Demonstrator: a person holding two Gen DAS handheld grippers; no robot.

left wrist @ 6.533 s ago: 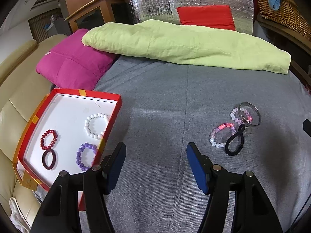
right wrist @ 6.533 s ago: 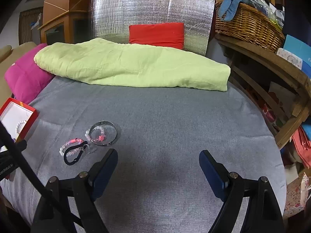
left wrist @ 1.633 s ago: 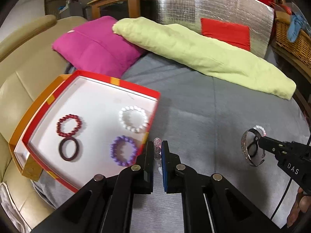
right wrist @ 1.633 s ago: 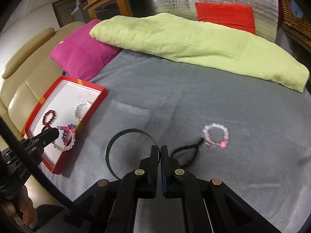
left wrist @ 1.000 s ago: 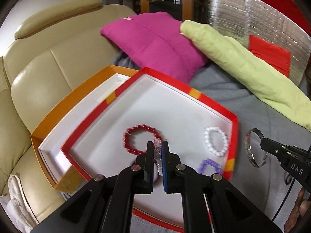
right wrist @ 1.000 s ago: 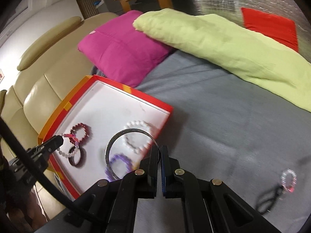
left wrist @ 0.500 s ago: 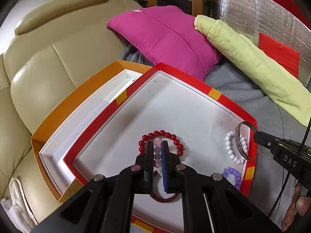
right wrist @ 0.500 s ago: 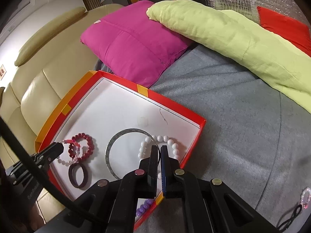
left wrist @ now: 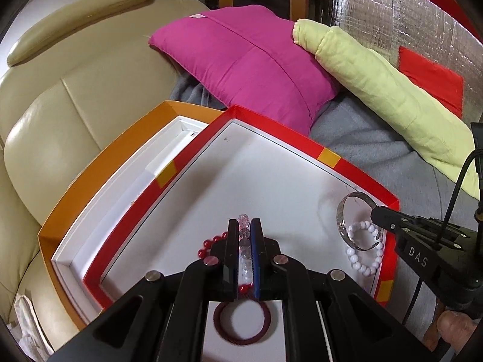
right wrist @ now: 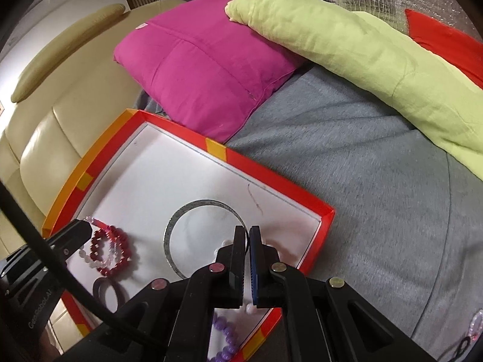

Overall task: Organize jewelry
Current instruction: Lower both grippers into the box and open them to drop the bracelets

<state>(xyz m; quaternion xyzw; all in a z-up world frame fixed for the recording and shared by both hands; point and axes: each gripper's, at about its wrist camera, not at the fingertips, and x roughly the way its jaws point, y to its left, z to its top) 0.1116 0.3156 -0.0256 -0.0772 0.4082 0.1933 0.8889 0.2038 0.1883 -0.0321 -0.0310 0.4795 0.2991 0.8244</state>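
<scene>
A red box with a white floor (left wrist: 329,157) (right wrist: 215,147) sits on the grey blanket. My left gripper (left wrist: 244,229) is shut on a clear and pink bead bracelet (left wrist: 244,221) (right wrist: 104,235), held over the red bead bracelet (left wrist: 208,242) (right wrist: 120,247). My right gripper (right wrist: 247,236) (left wrist: 377,211) is shut on a silver bangle (right wrist: 181,214) (left wrist: 344,214), held over the white bead bracelet (left wrist: 362,259). A dark red hair tie (left wrist: 241,322) (right wrist: 105,292) and a purple bead bracelet (right wrist: 225,331) lie in the box.
An orange box part (left wrist: 126,138) sits under the red box beside the beige sofa (left wrist: 75,75). A magenta cushion (left wrist: 247,69) and a green quilt (right wrist: 347,39) lie behind. A pink bead bracelet and a black hair tie (right wrist: 471,335) lie on the blanket at the right edge.
Both grippers have moved lower and further over the box, each still holding its piece. The bangle now hangs over the white bead bracelet.
</scene>
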